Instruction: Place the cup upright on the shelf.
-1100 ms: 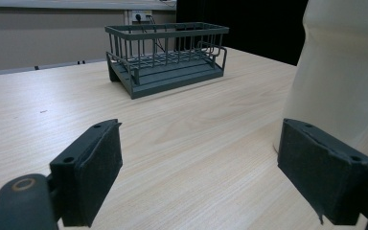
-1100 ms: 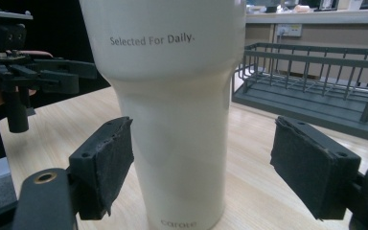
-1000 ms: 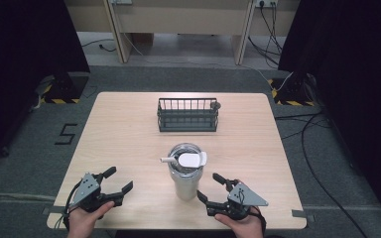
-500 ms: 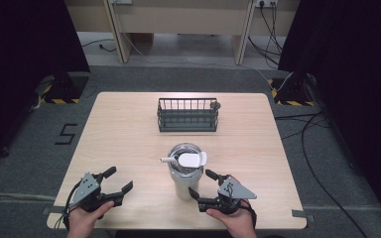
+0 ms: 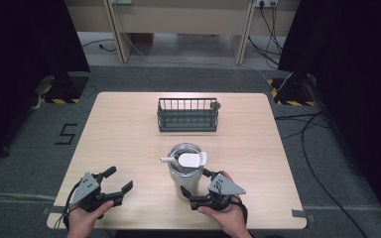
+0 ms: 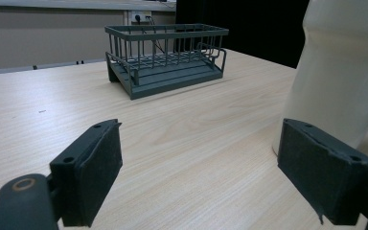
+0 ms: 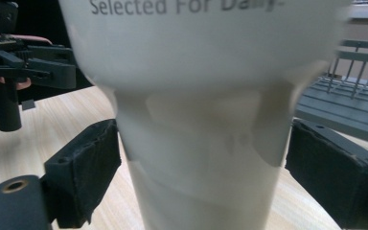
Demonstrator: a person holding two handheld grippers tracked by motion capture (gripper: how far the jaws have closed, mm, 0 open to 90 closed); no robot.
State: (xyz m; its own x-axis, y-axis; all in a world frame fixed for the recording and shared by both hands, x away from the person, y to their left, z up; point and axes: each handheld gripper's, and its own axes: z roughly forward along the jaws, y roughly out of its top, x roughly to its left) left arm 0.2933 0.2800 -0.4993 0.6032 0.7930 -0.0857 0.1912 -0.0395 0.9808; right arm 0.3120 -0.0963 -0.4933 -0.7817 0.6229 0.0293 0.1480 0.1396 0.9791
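A cream tumbler (image 5: 184, 171) with a clear lid, a white flap and a straw stands at the table's near middle. My right gripper (image 5: 196, 184) is open, and its jaws straddle the tumbler's narrow lower part. In the right gripper view the tumbler (image 7: 206, 96) sits between the two pads (image 7: 84, 172) with small gaps on both sides. My left gripper (image 5: 119, 178) is open and holds nothing, low over the table to the tumbler's left. In the left gripper view the tumbler (image 6: 345, 72) rises at the right, just beyond the gripper (image 6: 208, 175).
A dark wire rack (image 5: 187, 115) stands behind the tumbler, toward the table's far side; it also shows as the rack (image 6: 167, 57) and the rack (image 7: 345, 91). The other hand's gripper (image 7: 24, 62) appears far left. Cables lie on the floor at the right.
My right gripper has moved left and forward until its jaws sit on either side of the tumbler's base. The left gripper and the tumbler have stayed put.
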